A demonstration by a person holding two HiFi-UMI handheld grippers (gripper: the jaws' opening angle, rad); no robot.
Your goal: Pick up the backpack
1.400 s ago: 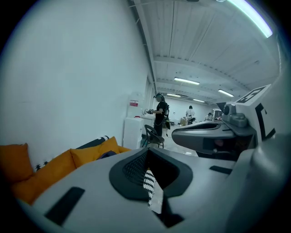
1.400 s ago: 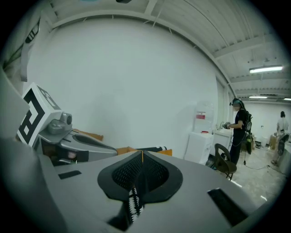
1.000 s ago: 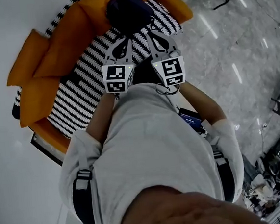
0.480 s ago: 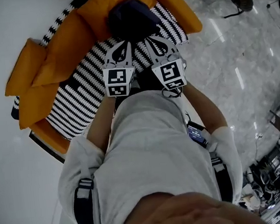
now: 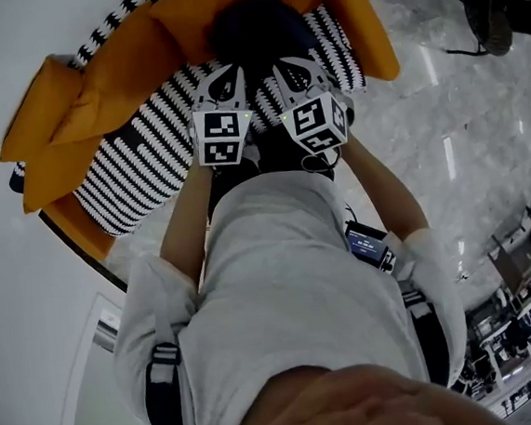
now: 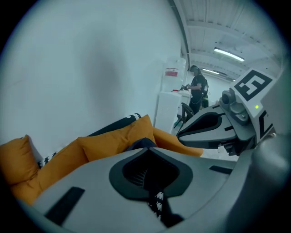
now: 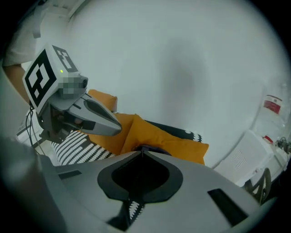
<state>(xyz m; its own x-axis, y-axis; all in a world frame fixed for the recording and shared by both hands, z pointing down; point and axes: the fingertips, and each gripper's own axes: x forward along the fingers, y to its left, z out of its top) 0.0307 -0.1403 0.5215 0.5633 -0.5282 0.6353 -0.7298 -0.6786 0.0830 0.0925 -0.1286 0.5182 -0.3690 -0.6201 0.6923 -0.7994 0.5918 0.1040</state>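
The 2 tongs, left gripper (image 5: 230,71) and right gripper (image 5: 285,65), are fully closed, holding nothing; just beyond their tips the dark backpack (image 5: 252,29) lies on the striped sofa (image 5: 138,154), against the far orange cushions (image 5: 109,91).

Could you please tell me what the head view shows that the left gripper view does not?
Only the head view: the marble floor and the wearer's grey shirt. Only the left gripper view: a person standing far off and ceiling lights. Both: the orange cushions, the dark backpack, the left hand-held gripper and the right hand-held gripper.
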